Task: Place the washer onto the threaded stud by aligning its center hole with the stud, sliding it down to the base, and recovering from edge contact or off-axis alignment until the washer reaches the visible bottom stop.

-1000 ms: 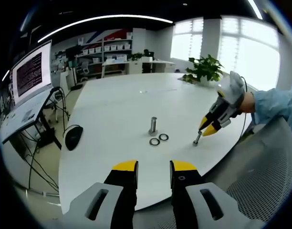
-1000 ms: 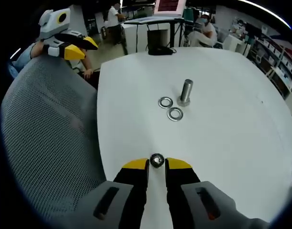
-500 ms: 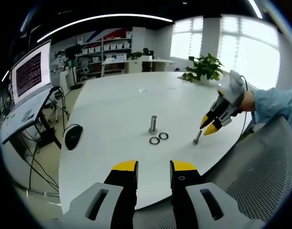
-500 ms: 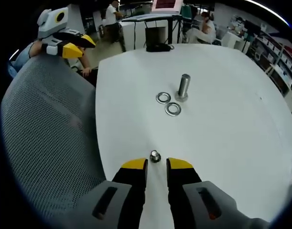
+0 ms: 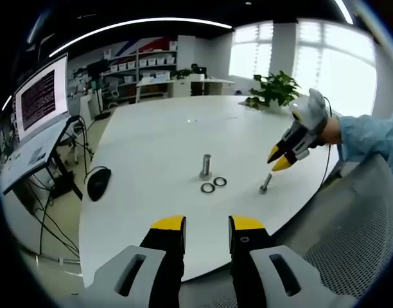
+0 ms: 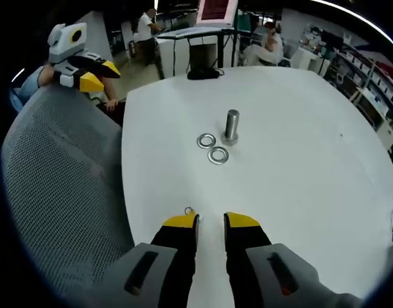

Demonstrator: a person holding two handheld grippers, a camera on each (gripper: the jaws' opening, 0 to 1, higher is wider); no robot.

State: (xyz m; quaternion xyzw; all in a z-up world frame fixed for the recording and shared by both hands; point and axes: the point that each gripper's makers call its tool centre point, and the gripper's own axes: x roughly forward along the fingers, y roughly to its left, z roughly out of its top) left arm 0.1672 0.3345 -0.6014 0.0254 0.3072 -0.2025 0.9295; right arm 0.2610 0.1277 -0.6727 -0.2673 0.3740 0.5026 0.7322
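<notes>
A short metal stud (image 5: 205, 167) stands upright mid-table, with two flat washers (image 5: 208, 188) (image 5: 220, 182) lying side by side just in front of it. In the right gripper view the stud (image 6: 231, 126) and both washers (image 6: 206, 140) (image 6: 218, 154) lie well ahead of my right gripper (image 6: 211, 221), which is open and holds nothing. A small bolt (image 6: 189, 210) peeks out beside its left fingertip. From the left gripper view, that bolt (image 5: 265, 184) stands on the table below the raised right gripper (image 5: 281, 159). My left gripper (image 5: 207, 224) is open, off the table's near edge.
A grey mesh chair back (image 6: 55, 192) borders the white table (image 6: 299, 192) on the left. A dark mouse (image 5: 98, 183) lies near the table's left edge. A potted plant (image 5: 273, 93) stands at the far side, and a monitor (image 5: 41, 96) on a stand is beyond the table.
My right gripper has lifted up and back from the small bolt, which stays on the table. The stud and washers have not moved; my left gripper has stayed put.
</notes>
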